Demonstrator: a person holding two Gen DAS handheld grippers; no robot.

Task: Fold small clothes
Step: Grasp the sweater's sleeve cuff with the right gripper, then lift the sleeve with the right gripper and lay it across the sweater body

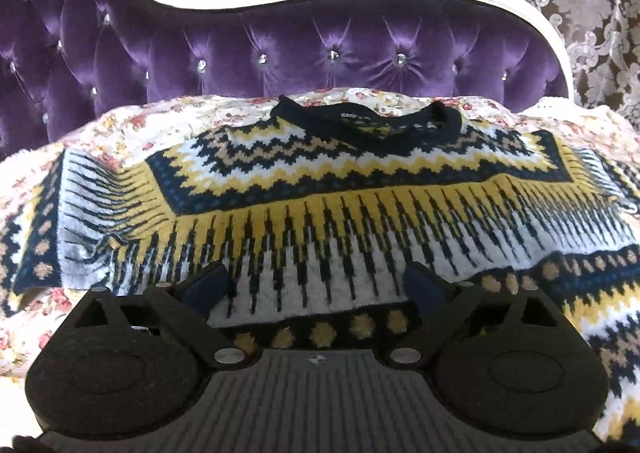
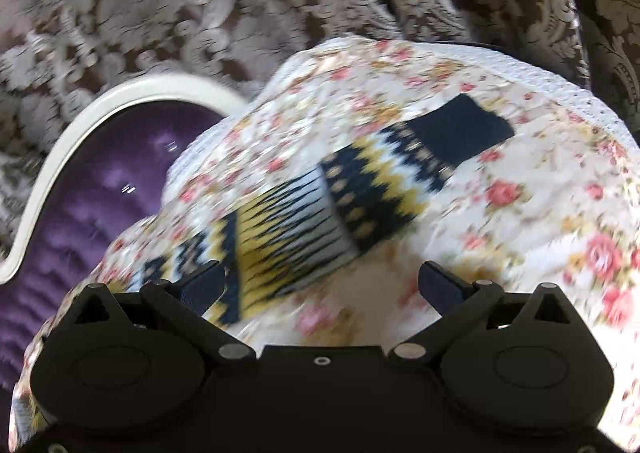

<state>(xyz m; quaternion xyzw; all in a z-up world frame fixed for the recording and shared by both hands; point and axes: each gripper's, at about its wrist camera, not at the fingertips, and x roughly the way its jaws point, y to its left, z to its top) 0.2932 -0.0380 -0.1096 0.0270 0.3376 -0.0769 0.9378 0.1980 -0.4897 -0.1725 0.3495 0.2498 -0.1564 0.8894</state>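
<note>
We see the patterned sweater [image 1: 320,189] spread flat on the floral bedspread [image 1: 132,125], collar toward the purple tufted headboard [image 1: 240,41]. Our left gripper [image 1: 320,285] hangs with its fingers spread wide over the sweater's body; the knit shows between them, nothing pinched. Ahead of our right gripper [image 2: 320,285] one sleeve [image 2: 360,189] lies stretched out on the bedspread, its dark cuff [image 2: 460,129] at the far end. That gripper's fingers are also spread apart, pinching nothing; this view is blurred.
</note>
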